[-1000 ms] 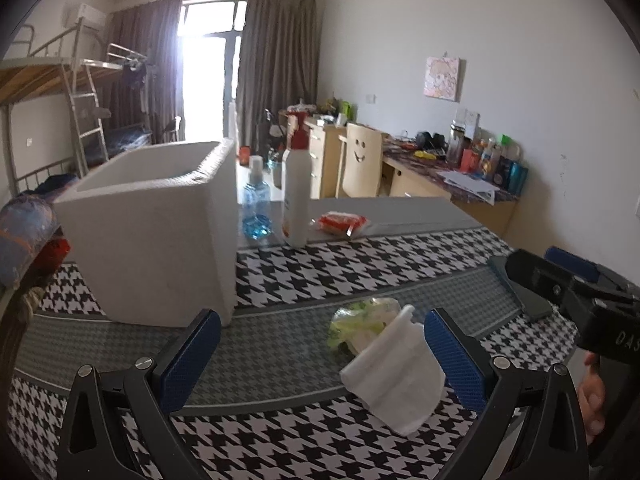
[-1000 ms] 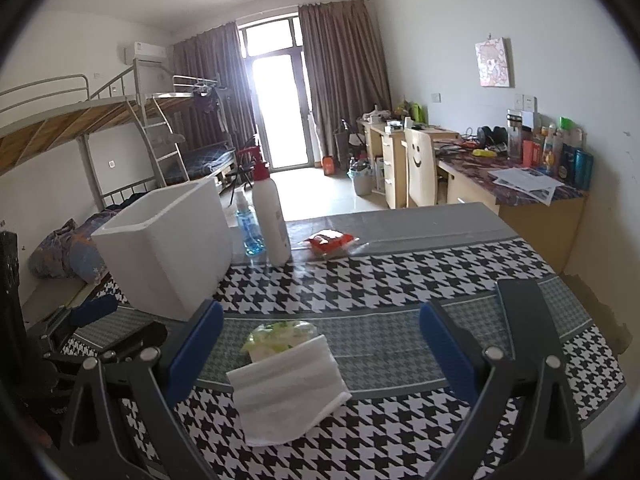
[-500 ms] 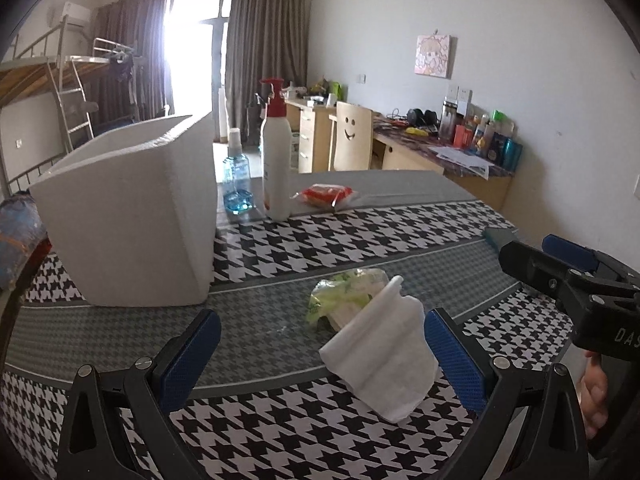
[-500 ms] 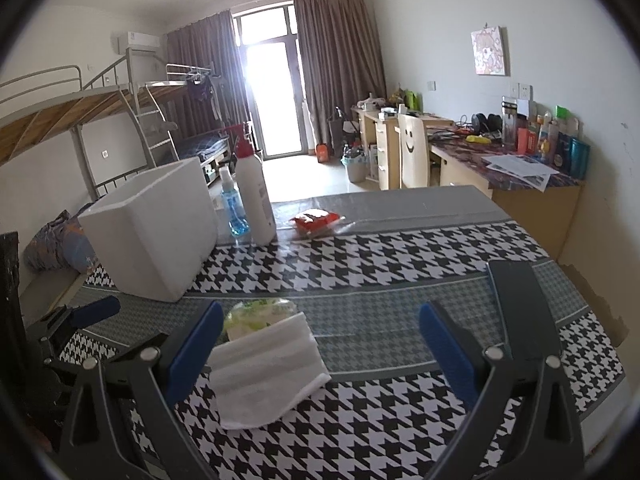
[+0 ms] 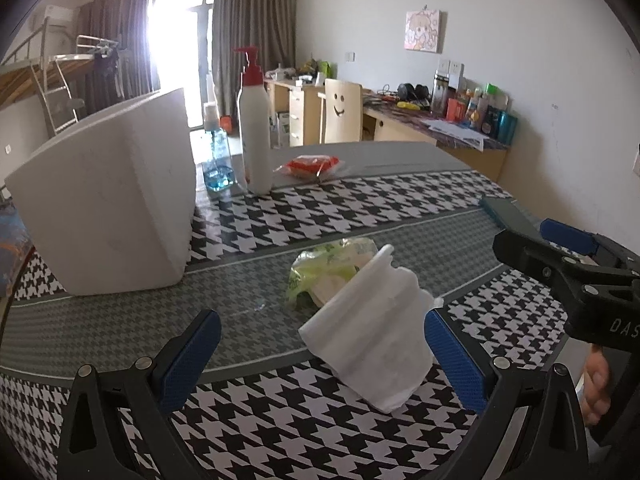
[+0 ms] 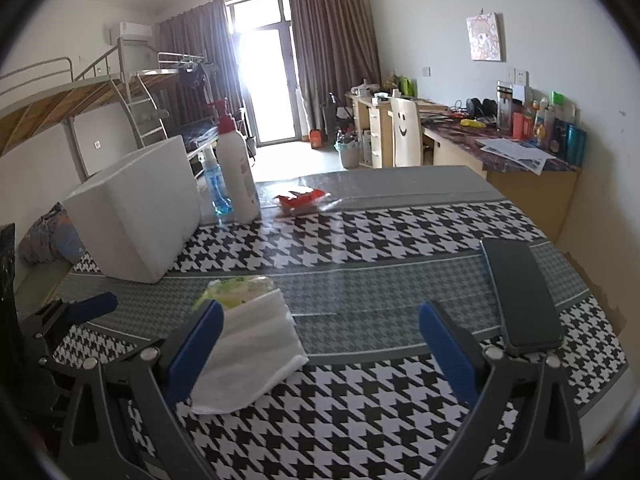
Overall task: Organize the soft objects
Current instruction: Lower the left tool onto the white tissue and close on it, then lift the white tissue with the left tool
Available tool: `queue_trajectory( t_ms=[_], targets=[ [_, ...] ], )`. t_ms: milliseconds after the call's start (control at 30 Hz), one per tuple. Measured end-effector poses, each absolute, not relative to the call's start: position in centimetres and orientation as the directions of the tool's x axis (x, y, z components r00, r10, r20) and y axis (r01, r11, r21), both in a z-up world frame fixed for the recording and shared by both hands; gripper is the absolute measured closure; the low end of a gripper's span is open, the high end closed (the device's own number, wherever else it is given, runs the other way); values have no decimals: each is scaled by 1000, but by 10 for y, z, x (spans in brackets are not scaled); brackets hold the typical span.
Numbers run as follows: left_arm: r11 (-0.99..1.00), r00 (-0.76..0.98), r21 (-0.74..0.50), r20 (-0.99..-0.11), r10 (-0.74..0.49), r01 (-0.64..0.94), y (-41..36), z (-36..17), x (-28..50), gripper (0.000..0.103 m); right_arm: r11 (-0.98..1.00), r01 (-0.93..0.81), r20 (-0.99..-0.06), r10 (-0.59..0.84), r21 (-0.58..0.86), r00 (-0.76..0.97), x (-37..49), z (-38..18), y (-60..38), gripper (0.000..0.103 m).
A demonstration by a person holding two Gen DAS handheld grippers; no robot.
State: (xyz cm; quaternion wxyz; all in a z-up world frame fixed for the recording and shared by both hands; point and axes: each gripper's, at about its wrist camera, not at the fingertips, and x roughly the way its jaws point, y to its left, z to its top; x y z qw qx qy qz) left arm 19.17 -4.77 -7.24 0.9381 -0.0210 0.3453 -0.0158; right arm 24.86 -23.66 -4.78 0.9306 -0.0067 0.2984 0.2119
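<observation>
A folded white tissue point(image 5: 372, 340) leans on a green plastic packet point(image 5: 328, 264) on the houndstooth tablecloth. My left gripper point(image 5: 320, 360) is open low over the table, and the tissue sits just inside its right finger. My right gripper point(image 6: 320, 352) is also open. The same tissue point(image 6: 252, 348) lies by its left finger, with the green packet point(image 6: 236, 288) behind it. Neither gripper holds anything. A white foam box point(image 5: 108, 200) stands at the left. A red packet point(image 5: 310, 164) lies further back.
A white pump bottle point(image 5: 254, 132) and a blue spray bottle point(image 5: 216, 160) stand beside the foam box. A dark phone point(image 6: 520, 296) lies right of my right gripper. The table's right edge is close. A desk, a chair and a bunk bed fill the room behind.
Both grippers have come lower and closer to the tissue and packet. The tissue now sits nearer the left gripper's right finger and the right gripper's left finger. Both have stayed open.
</observation>
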Motion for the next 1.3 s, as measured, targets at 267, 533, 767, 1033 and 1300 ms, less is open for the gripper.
queue_trajectory(
  t_ms=[267,533,767,1033,1300],
  targets=[
    [998,739,-42,-671,-64,48,-56,-85,199,1,911,-397,-583,384,113,715,251,-60,-240,3],
    [996,701,-24,-708,-80,89,-65,-96,209,17,917,-384,-604,367,108,708,252,-72,-248,3],
    [990,662,6,-744,-88,138,-76,-106,213,27,920,-370,-623,367,132,690,254,-80,-255,3],
    [984,628,27,-773,-92,178,-83,-115,211,58,921,-363,-623,367,140,691,255,-81,-258,3],
    [961,612,32,-777,-148,273,-94,-114,200,79,923,-347,-625,370,165,687,261,-82,-264,3]
  ],
)
